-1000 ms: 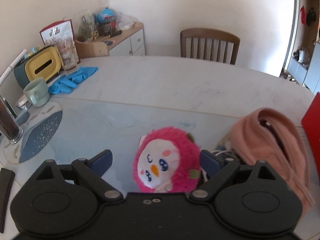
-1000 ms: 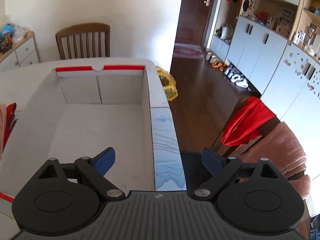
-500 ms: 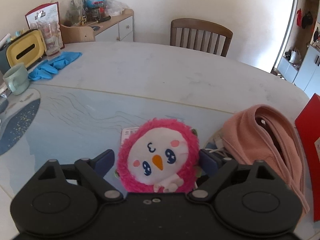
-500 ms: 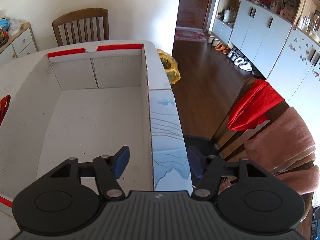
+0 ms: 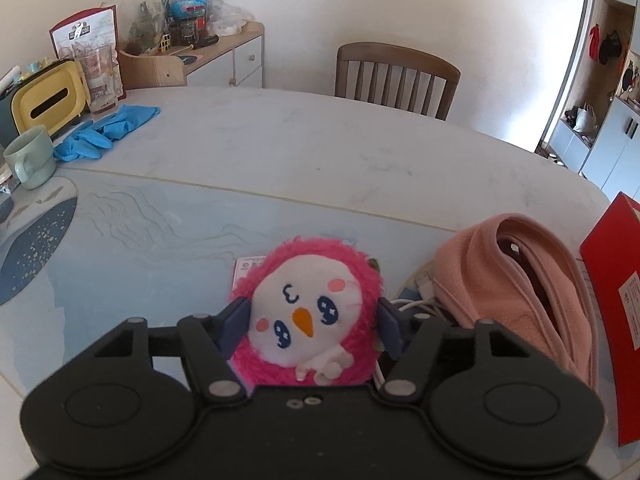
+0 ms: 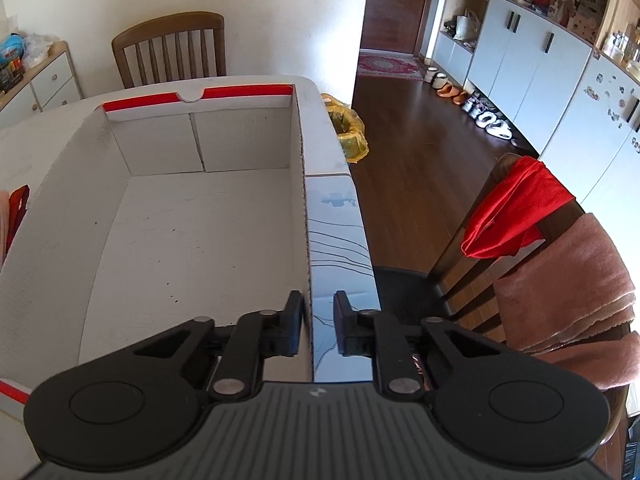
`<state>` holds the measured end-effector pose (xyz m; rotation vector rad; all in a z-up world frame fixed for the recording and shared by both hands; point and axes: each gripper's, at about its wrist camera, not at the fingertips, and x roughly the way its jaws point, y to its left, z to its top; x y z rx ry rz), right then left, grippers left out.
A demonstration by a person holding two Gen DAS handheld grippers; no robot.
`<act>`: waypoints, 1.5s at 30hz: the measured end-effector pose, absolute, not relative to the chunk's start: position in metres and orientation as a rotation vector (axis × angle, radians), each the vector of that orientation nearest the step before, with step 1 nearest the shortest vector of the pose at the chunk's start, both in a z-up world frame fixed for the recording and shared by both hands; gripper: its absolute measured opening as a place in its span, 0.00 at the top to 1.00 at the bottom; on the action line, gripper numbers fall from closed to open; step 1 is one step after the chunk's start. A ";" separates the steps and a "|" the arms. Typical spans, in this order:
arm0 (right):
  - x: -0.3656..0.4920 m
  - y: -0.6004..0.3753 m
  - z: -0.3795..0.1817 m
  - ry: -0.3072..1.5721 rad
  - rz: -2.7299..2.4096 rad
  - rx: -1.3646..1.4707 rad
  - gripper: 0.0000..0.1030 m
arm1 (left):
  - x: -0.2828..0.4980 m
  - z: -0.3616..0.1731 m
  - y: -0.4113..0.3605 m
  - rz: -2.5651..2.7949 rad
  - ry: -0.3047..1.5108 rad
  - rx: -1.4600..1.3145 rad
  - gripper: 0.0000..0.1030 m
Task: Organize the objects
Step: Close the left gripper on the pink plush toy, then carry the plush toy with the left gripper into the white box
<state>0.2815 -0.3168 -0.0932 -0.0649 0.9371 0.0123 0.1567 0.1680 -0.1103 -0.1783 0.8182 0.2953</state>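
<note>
A pink plush toy (image 5: 308,312) with a white face lies on the pale table (image 5: 280,152) over a small card (image 5: 249,266). My left gripper (image 5: 312,322) has its jaws closing on the toy, and both blue pads (image 5: 236,320) press into the fur at its sides. A white cardboard box (image 6: 200,152) with red trim stands open and holds nothing. My right gripper (image 6: 318,316) straddles the box's right wall (image 6: 305,220) with its jaws closing. Its left pad lies against the wall, and a narrow gap shows at the right pad (image 6: 342,320).
A pink fleece garment (image 5: 500,280) and a white cable (image 5: 416,304) lie right of the toy, beside a red box side (image 5: 612,300). Blue gloves (image 5: 104,132), a green mug (image 5: 28,160) and a yellow tissue box (image 5: 48,100) sit far left. The table edge (image 6: 366,240) drops off just right of the box, with a draped chair (image 6: 516,208) beyond.
The left jaws came in around the plush toy until the pads met its fur. The right jaws narrowed from wide apart to close around the box's right wall.
</note>
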 end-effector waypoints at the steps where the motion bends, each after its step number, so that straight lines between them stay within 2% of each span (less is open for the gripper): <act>1: 0.281 -0.316 -0.093 0.937 0.015 -0.065 0.91 | 0.156 -0.109 0.167 0.297 0.818 -0.173 0.39; 6: 0.280 -0.313 -0.089 0.931 0.029 -0.077 0.96 | 0.151 -0.104 0.165 0.297 0.800 -0.171 0.41; 21: 0.281 -0.318 -0.087 0.931 0.057 -0.056 0.98 | 0.124 -0.051 0.130 0.248 0.714 -0.204 0.43; 32: 0.278 -0.322 -0.085 0.938 0.081 -0.043 0.99 | 0.142 -0.014 0.021 -0.016 0.699 -0.115 0.42; 45: 0.274 -0.326 -0.084 0.944 0.116 -0.022 0.99 | 0.185 -0.020 -0.116 -0.309 0.725 0.042 0.42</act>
